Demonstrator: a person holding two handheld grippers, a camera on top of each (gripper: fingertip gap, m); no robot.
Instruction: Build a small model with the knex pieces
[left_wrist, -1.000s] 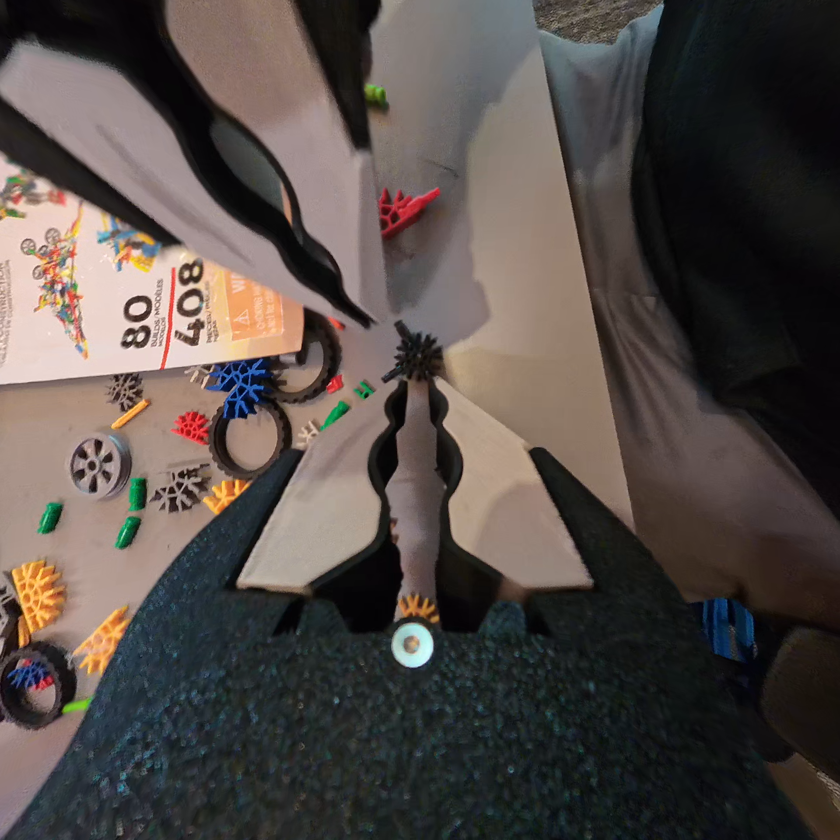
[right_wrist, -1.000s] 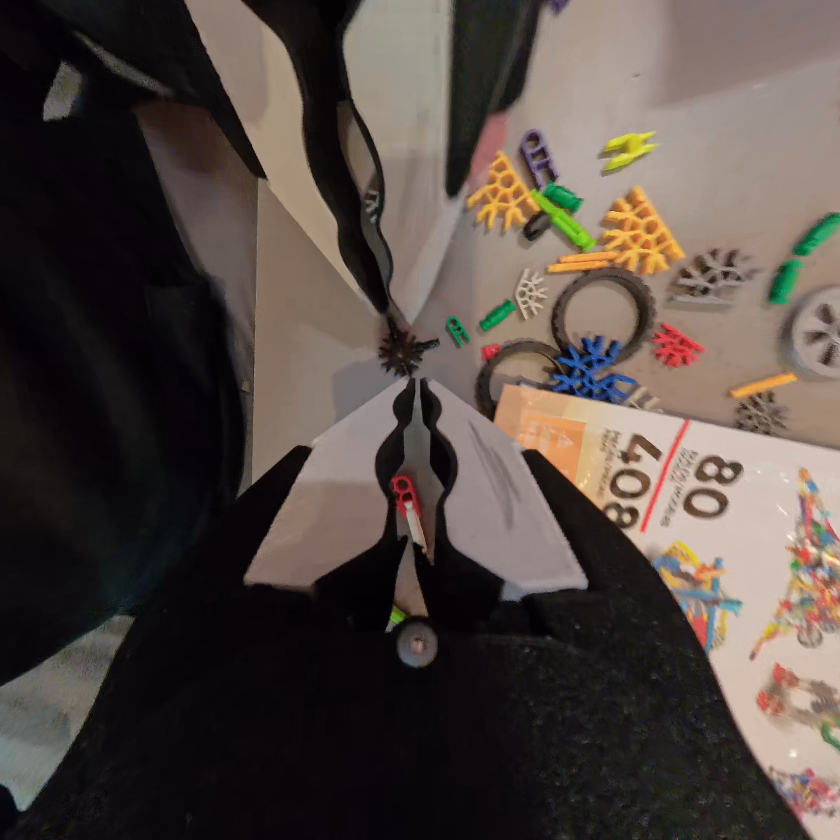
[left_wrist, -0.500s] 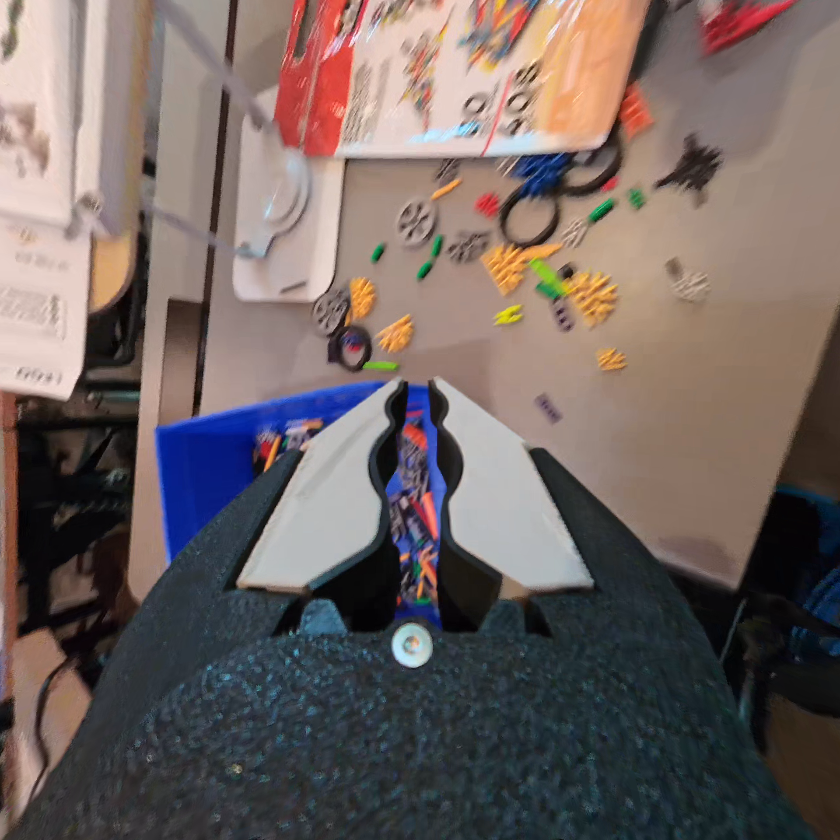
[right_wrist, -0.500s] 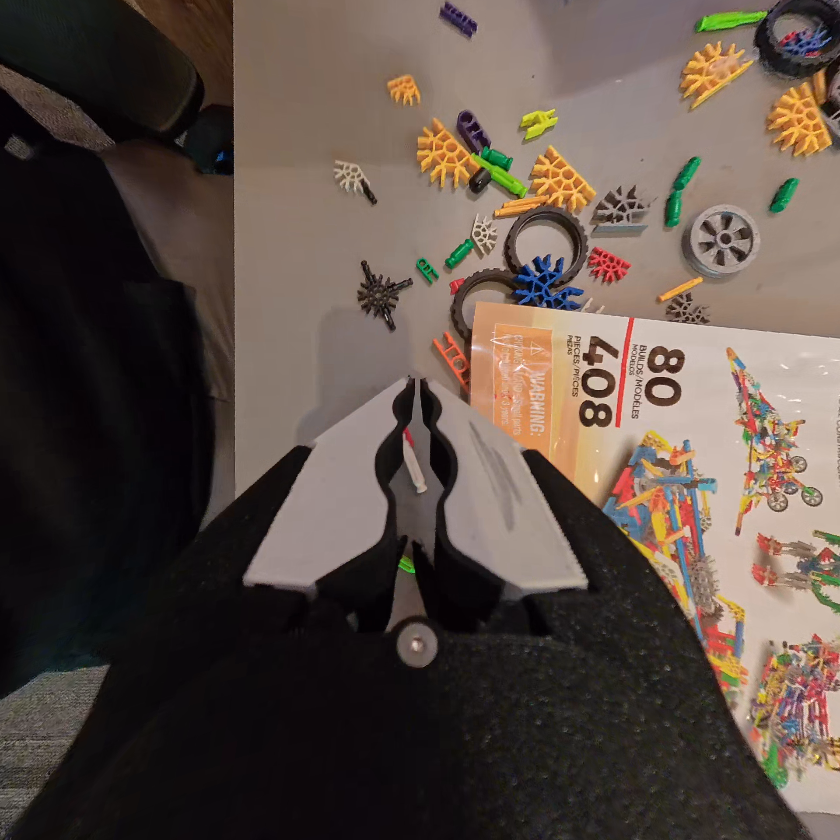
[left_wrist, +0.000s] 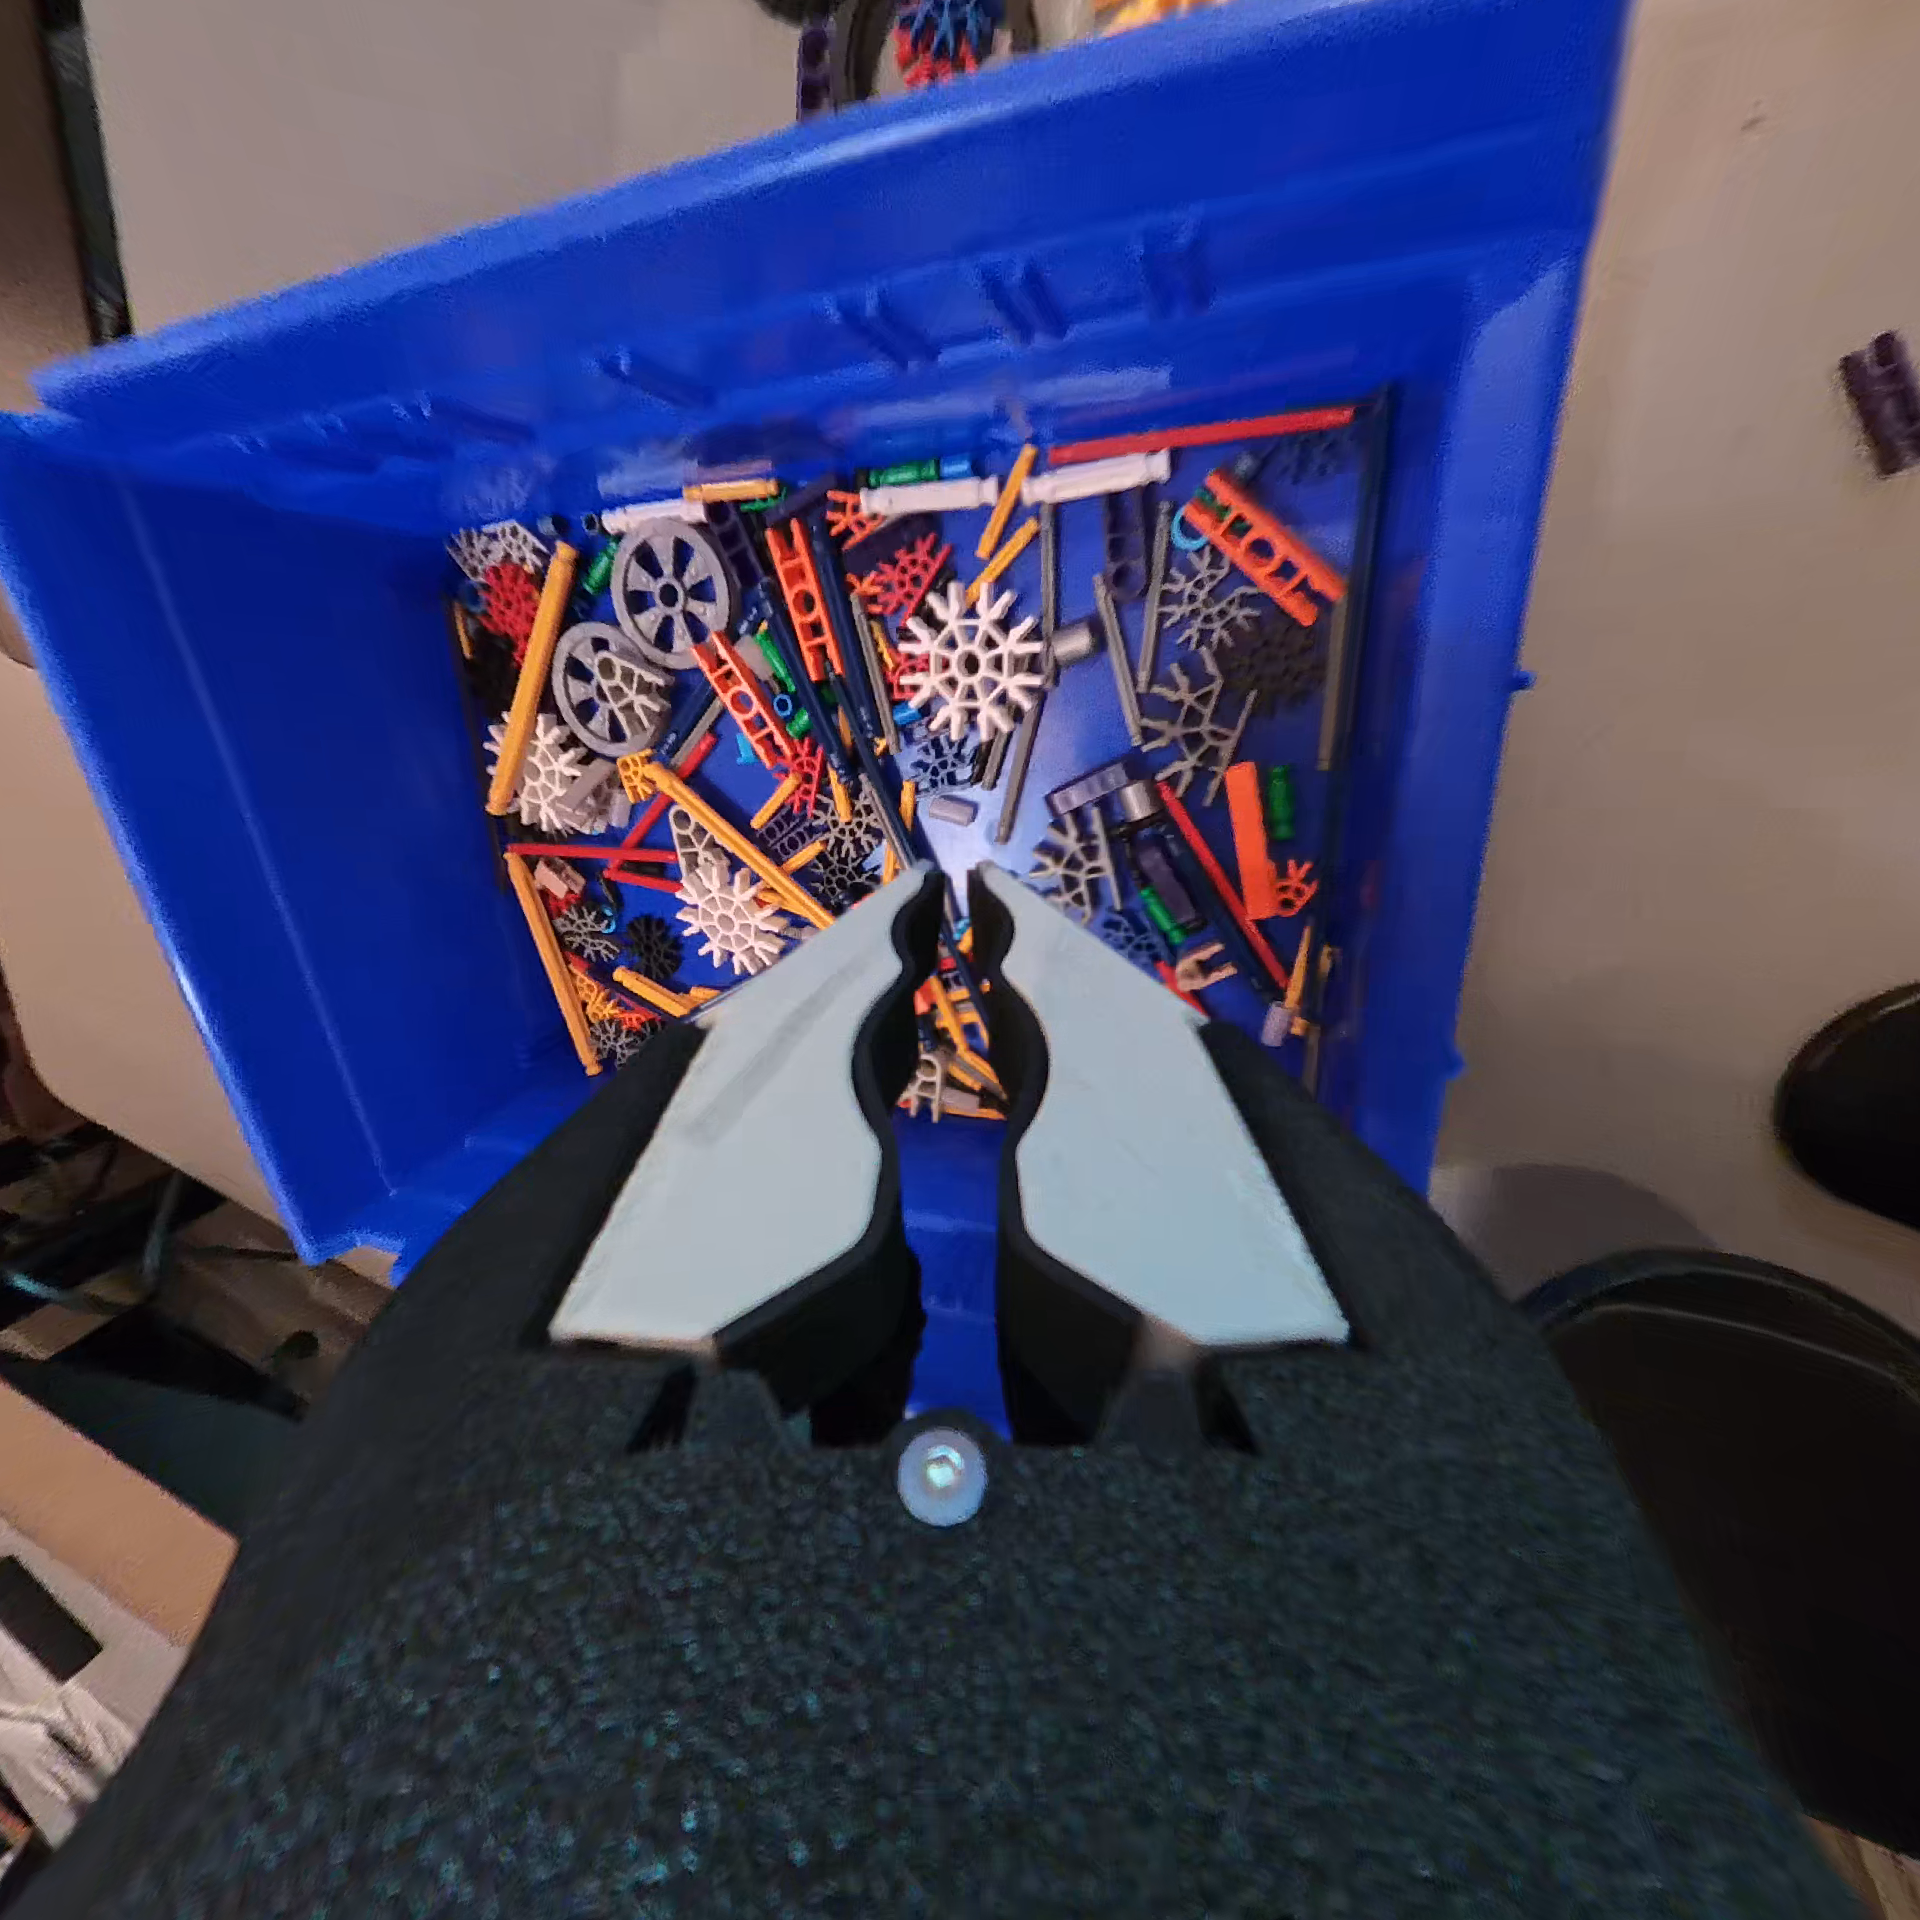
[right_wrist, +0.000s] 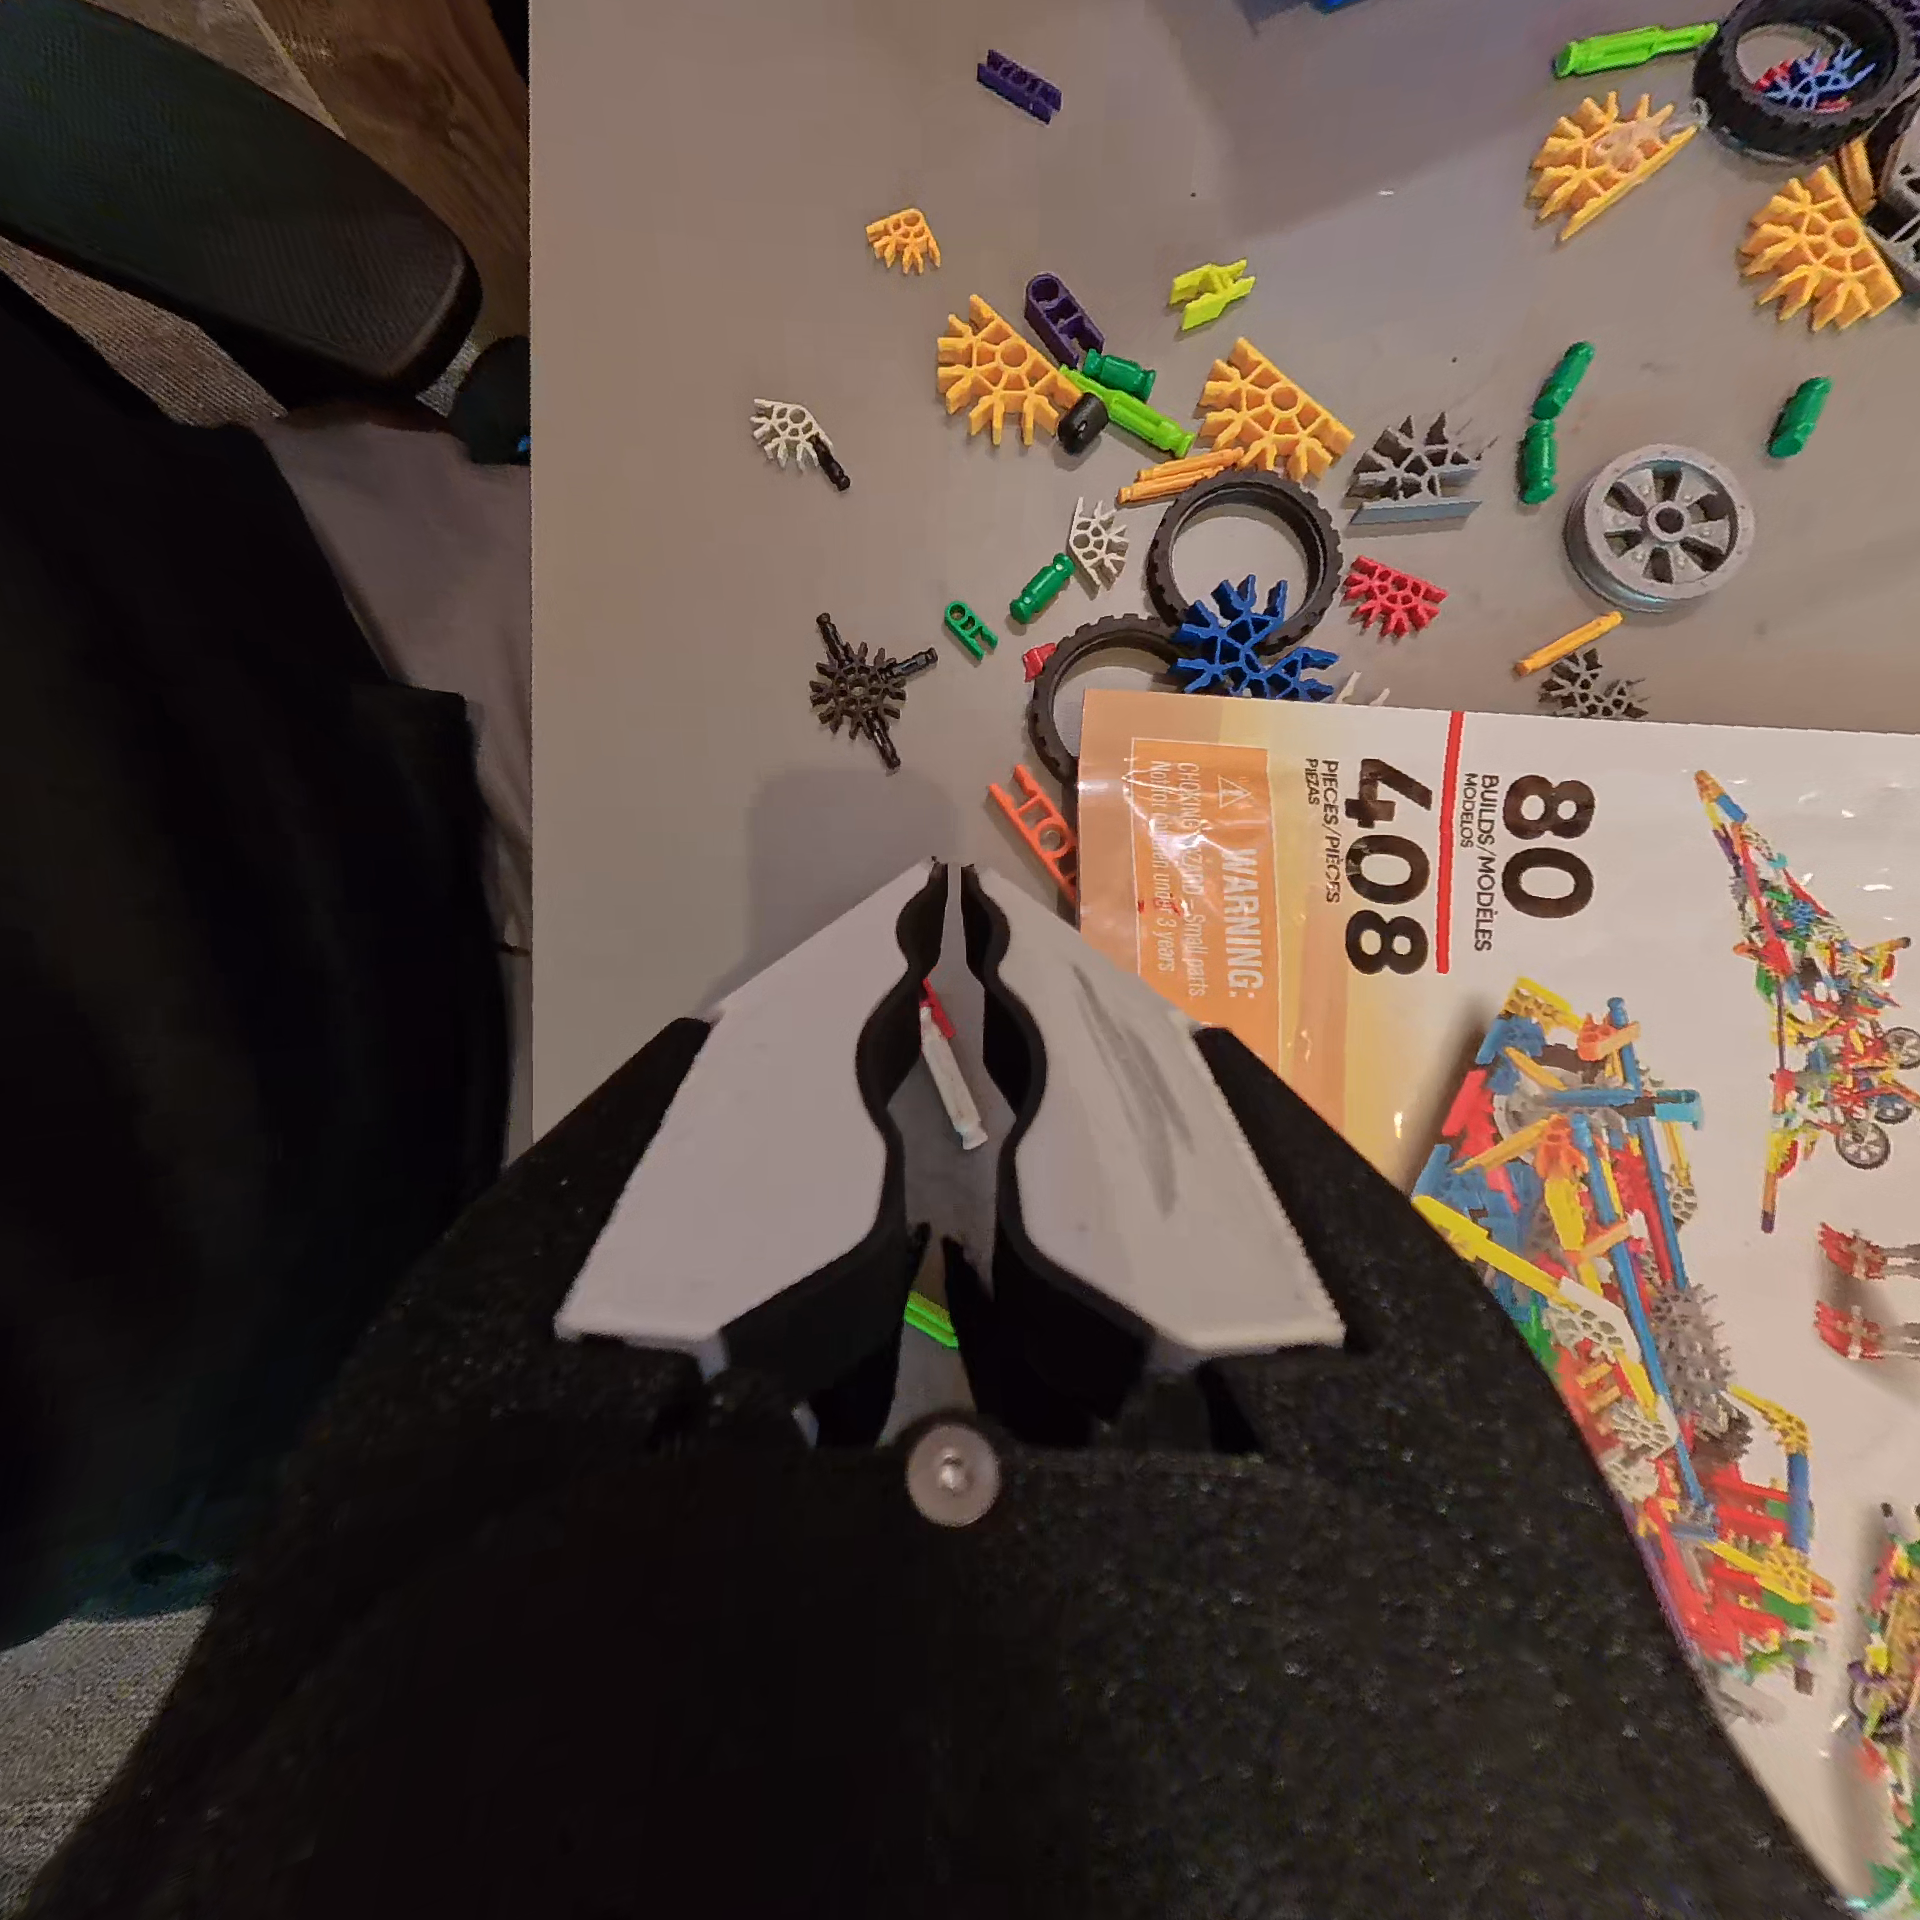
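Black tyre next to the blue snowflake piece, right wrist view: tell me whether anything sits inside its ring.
No. The black tyre lies flat beside the blue snowflake piece, and only bare grey table shows through its ring.

On the table (right_wrist: 675, 312) I count three black tyres (right_wrist: 1247, 540), one whole grey wheel (right_wrist: 1662, 525), five yellow fan pieces (right_wrist: 997, 369), five dark green pegs (right_wrist: 1558, 379), two purple clips (right_wrist: 1018, 83), two white fans (right_wrist: 790, 431), one black snowflake (right_wrist: 862, 686) near the left edge and one printed box (right_wrist: 1558, 1039). One white rod (right_wrist: 951, 1081) sits between the fingers of the right gripper (right_wrist: 953, 868). By the table's edge there is one blue bin (left_wrist: 312, 727); in its jumble are two grey wheels (left_wrist: 670, 592) and three white snowflakes (left_wrist: 971, 660).
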